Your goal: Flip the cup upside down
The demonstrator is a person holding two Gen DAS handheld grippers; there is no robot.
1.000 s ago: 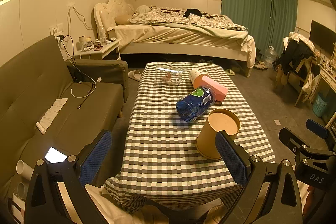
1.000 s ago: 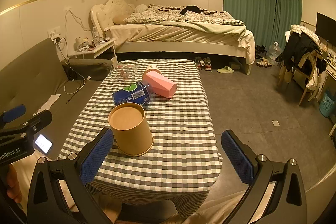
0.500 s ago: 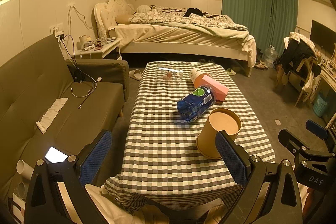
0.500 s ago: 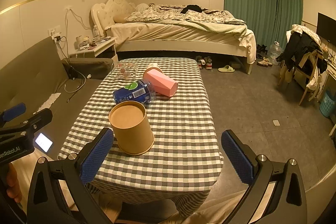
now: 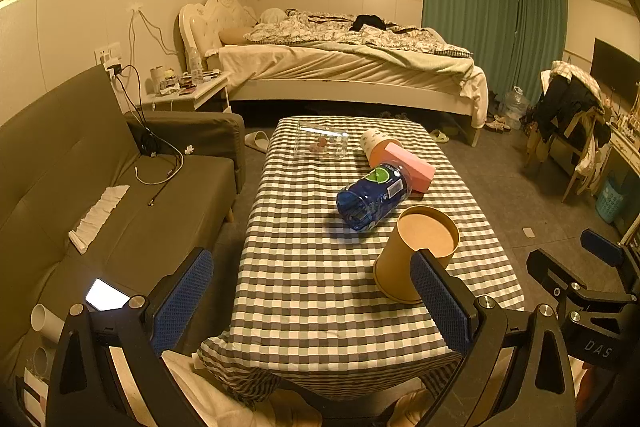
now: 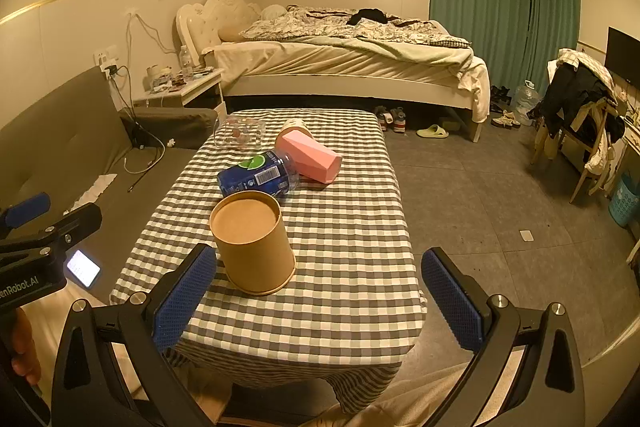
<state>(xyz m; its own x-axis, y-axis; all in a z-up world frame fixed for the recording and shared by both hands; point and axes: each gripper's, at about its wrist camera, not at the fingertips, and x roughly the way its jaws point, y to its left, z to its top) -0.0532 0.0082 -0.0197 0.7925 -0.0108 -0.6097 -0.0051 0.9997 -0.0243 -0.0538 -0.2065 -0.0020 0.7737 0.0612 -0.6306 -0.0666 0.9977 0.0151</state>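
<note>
A tan paper cup (image 5: 416, 253) (image 6: 252, 243) stands upside down on the checked table (image 5: 312, 287) (image 6: 352, 267), wide rim down, flat base up. My left gripper (image 5: 312, 301) is open and empty, held back over the table's near edge; its right finger (image 5: 438, 301) overlaps the cup in view. My right gripper (image 6: 318, 301) is open and empty, near the table's front edge, the cup just beyond its left finger (image 6: 184, 297). Neither gripper touches the cup.
A blue bottle (image 5: 374, 197) (image 6: 258, 177) lies on its side behind the cup, with a pink cup (image 5: 400, 163) (image 6: 310, 155) and a clear box (image 5: 322, 145) (image 6: 240, 133) farther back. A sofa (image 5: 100, 195) is left, a bed (image 5: 340, 67) behind.
Almost nothing: both views shift very slightly, and the cup and both open grippers keep their places.
</note>
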